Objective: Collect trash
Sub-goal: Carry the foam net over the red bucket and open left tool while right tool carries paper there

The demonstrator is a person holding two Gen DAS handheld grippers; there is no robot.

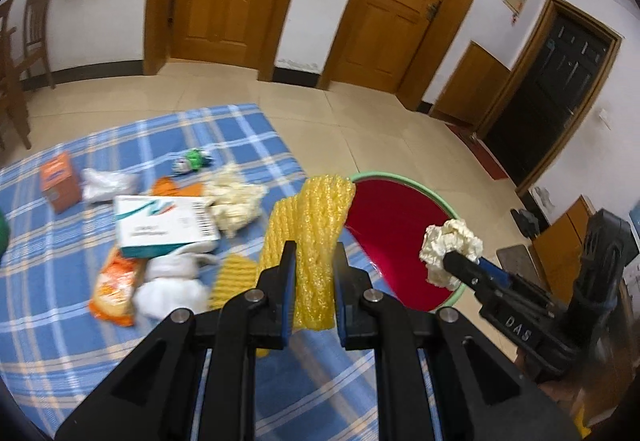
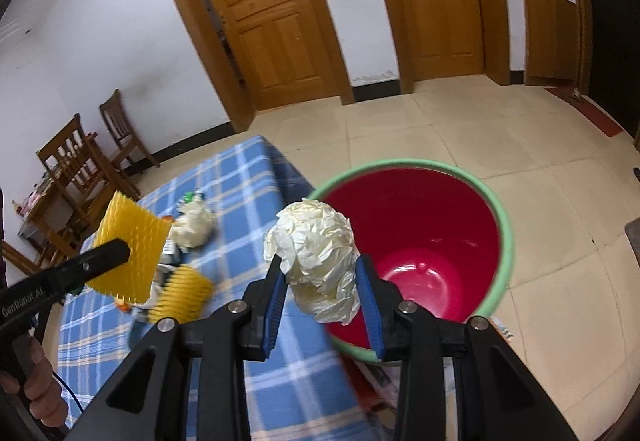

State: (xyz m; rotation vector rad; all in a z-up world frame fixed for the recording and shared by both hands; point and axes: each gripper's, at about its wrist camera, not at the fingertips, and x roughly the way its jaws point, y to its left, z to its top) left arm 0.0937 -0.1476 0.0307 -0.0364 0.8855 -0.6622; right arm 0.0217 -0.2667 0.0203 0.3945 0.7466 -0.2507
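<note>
My left gripper [image 1: 313, 255] is shut on a yellow foam net sleeve [image 1: 316, 225], held over the blue plaid table beside the bucket; the same sleeve [image 2: 128, 247] shows at the left of the right wrist view. My right gripper [image 2: 320, 269] is shut on a crumpled ball of cream paper [image 2: 316, 257], held at the near left rim of the red bucket with a green rim [image 2: 416, 163]. That paper ball [image 1: 450, 247] hangs over the bucket's [image 1: 384, 177] right rim in the left wrist view. More trash lies on the cloth: a white and teal box [image 1: 164, 225], an orange wrapper [image 1: 118, 287].
The blue plaid cloth [image 1: 80, 341] also carries an orange carton [image 1: 60, 183], white crumpled bags [image 1: 172, 281], another cream paper wad [image 1: 234, 201], a second yellow net [image 2: 182, 293] and a small green item [image 1: 192, 159]. Wooden chairs [image 2: 86, 161] stand at the left; tiled floor surrounds the bucket.
</note>
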